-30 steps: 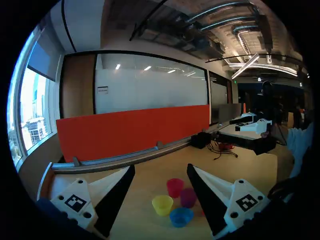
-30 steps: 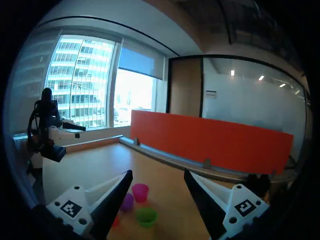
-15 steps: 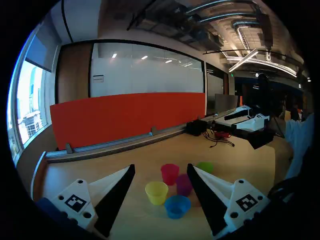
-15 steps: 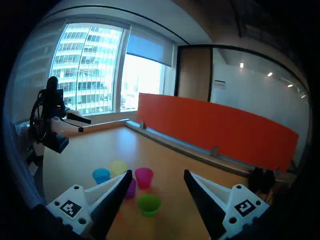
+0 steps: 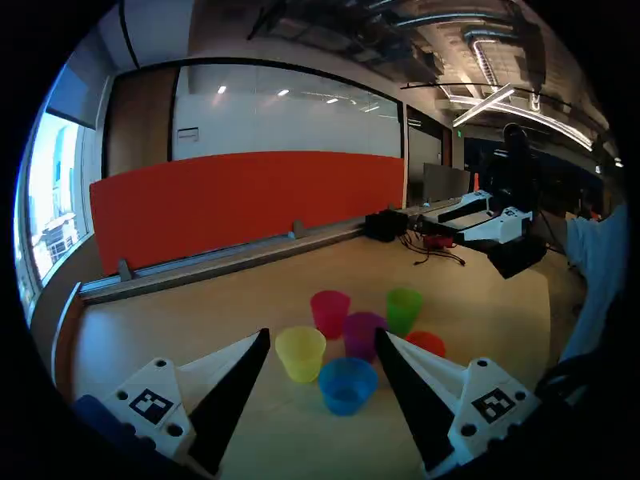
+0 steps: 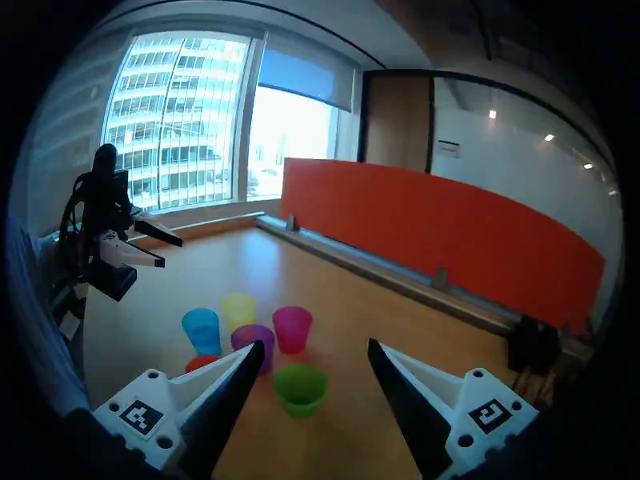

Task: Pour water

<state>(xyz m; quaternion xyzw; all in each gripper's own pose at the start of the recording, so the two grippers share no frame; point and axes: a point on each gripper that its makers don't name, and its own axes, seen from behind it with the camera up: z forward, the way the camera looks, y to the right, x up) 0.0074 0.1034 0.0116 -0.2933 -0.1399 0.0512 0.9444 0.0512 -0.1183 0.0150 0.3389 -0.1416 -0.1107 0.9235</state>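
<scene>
Several small plastic cups stand clustered on the wooden table (image 5: 200, 320). In the left gripper view they are yellow (image 5: 300, 352), blue (image 5: 347, 386), pink (image 5: 330, 312), purple (image 5: 362, 334), green (image 5: 403, 310) and orange (image 5: 426, 344). My left gripper (image 5: 320, 334) hangs open just short of them, holding nothing. In the right gripper view the green cup (image 6: 301, 390) is nearest, with the pink cup (image 6: 291, 328), purple cup (image 6: 254, 342), yellow cup (image 6: 238, 310) and blue cup (image 6: 202, 330) behind. My right gripper (image 6: 314, 344) is open and holds nothing. Each gripper appears far off in the other's view: the right gripper (image 5: 444, 226), the left gripper (image 6: 172, 252).
A long orange divider panel (image 5: 240, 200) on a metal rail runs along the table's far edge. A black box with tangled cables (image 5: 400, 232) lies near its end. Large windows (image 6: 160, 128) stand beyond the table. A person's pale sleeve (image 5: 596, 272) is at the right.
Both grippers have tipped down and come closer to the cups, so more of the cups and table show now. Both have stayed open throughout.
</scene>
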